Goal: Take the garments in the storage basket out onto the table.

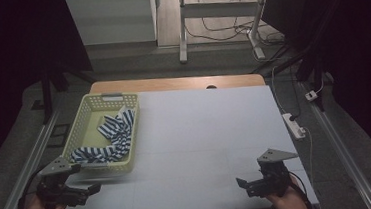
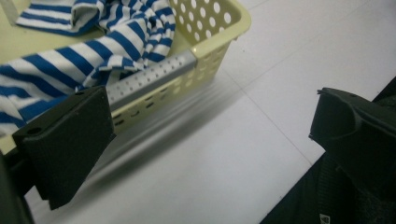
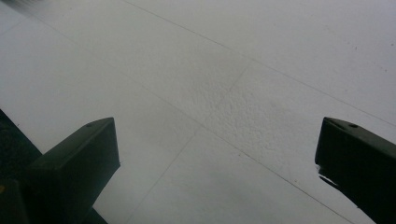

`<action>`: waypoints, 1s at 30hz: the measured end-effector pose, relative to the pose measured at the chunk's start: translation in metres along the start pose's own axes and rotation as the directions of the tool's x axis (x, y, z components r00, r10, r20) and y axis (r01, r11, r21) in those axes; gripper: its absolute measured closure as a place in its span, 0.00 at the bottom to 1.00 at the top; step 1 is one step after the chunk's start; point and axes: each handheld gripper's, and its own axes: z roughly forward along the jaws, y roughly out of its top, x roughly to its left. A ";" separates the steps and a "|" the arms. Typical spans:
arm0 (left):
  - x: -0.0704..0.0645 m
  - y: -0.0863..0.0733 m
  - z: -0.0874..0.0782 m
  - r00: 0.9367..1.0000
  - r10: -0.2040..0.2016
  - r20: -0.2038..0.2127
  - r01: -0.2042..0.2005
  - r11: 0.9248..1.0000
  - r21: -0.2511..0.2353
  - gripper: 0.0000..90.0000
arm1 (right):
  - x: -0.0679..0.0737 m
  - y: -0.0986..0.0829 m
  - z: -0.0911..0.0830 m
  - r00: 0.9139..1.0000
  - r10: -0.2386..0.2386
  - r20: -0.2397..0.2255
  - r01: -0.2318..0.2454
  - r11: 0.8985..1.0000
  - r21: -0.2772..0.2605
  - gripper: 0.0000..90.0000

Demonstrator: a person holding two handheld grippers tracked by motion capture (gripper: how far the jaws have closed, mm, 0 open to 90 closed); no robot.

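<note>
a person's two hands held grippers low over the near edge of a white counter [image 1: 206, 133]. the left gripper [image 1: 87, 190] hovered just off the near corner of a pale yellow perforated basket [image 1: 85, 117], its jaws released and gripping nothing; in the left gripper view the basket [image 2: 219, 28] rim sat just past the jaw tips, apart from them. a blue-and-white striped cloth [image 1: 112, 138] lay crumpled inside the basket, spread from its middle to its near end, and the left gripper view showed the cloth [image 2: 70, 60] draped up against the near wall. the basket stood at the counter's left side, its left wall along the counter's left edge. the right gripper [image 1: 242, 184] sat near the counter's near right corner, jaws likewise spread wide and empty, over bare surface. the whole middle and right of the counter lay open between the grippers. a white power strip [image 1: 294, 125] lay on the floor just off the right edge. no readable writing or labels were visible.
</note>
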 end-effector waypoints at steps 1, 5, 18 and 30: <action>0.000 0.002 0.000 1.000 0.000 -0.001 0.000 1.000 -0.002 0.00 | 0.000 0.000 0.000 1.000 0.001 -0.001 -0.001 1.000 0.000 0.00; 0.002 0.007 0.002 1.000 -0.015 0.003 0.015 1.000 -0.004 0.00 | 0.000 0.000 0.000 1.000 0.003 -0.002 -0.003 1.000 0.003 0.00; 0.013 0.025 0.014 1.000 -0.017 -0.002 0.017 1.000 -0.006 0.00 | 0.000 0.000 0.002 1.000 0.000 -0.002 0.000 1.000 0.012 0.00; 0.025 0.044 0.026 1.000 -0.018 -0.014 0.018 1.000 0.015 0.00 | 0.000 0.001 0.002 1.000 0.001 0.000 -0.001 1.000 0.021 0.00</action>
